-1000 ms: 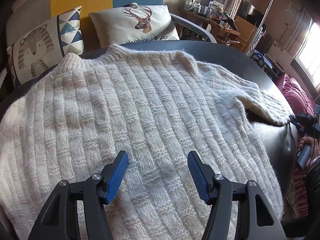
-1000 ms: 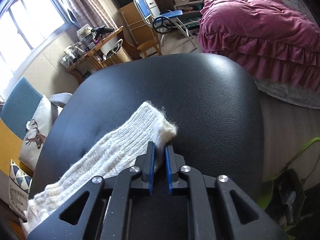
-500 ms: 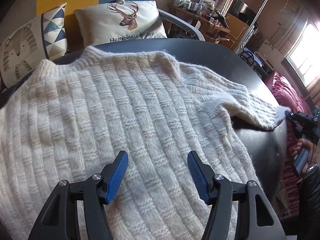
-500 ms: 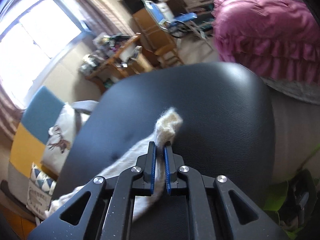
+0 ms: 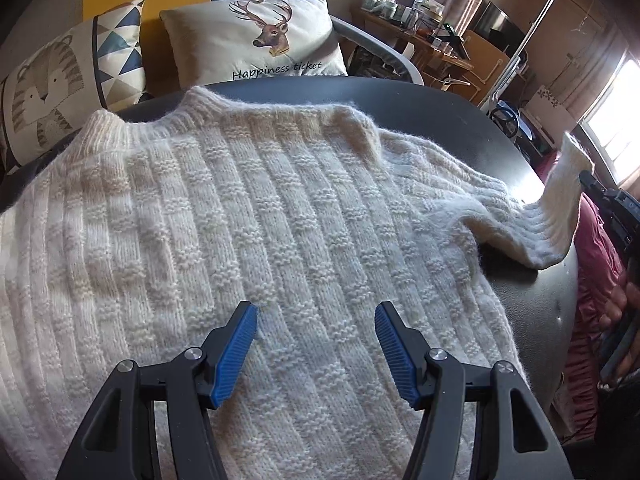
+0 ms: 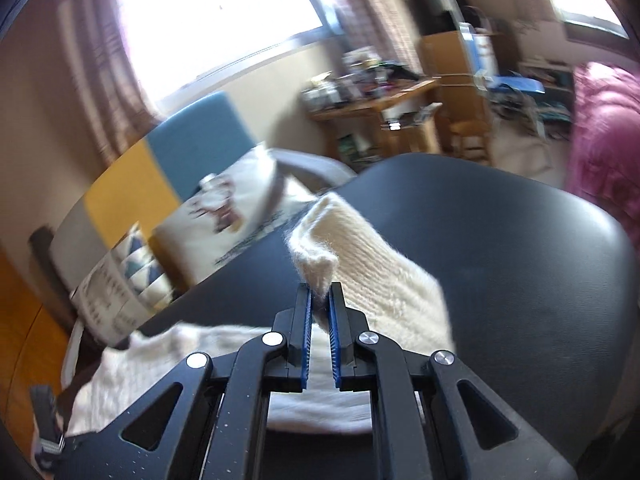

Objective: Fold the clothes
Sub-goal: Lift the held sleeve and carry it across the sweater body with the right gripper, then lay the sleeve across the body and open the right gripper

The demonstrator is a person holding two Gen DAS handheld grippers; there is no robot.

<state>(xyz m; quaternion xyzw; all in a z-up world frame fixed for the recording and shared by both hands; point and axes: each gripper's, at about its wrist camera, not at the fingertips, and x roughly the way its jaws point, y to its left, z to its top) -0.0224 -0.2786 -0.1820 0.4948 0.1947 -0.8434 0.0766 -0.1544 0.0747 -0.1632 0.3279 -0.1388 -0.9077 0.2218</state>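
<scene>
A cream ribbed knit sweater (image 5: 248,216) lies spread flat on a black leather table (image 5: 472,128), collar toward the cushions. My left gripper (image 5: 316,316) hovers open just above the sweater's lower body, nothing between its blue pads. The sweater's right sleeve (image 5: 556,208) rises off the table at the right edge, its cuff pinched by my right gripper (image 5: 588,178). In the right wrist view the right gripper (image 6: 319,294) is shut on the cuff (image 6: 316,256), and the sleeve (image 6: 384,284) hangs from it above the black table (image 6: 520,260).
Two cushions, a deer one (image 5: 256,40) and a cat one (image 5: 48,88), lean on the sofa behind the table. A cluttered wooden desk (image 5: 424,48) stands far right. A magenta bedspread (image 6: 604,136) lies beyond the table. A person's hand (image 5: 618,300) holds the right gripper's handle.
The right gripper has lifted the cuff off the table and swung it up and toward the sweater's body, rolling as it went. The left gripper has stayed over the lower body.
</scene>
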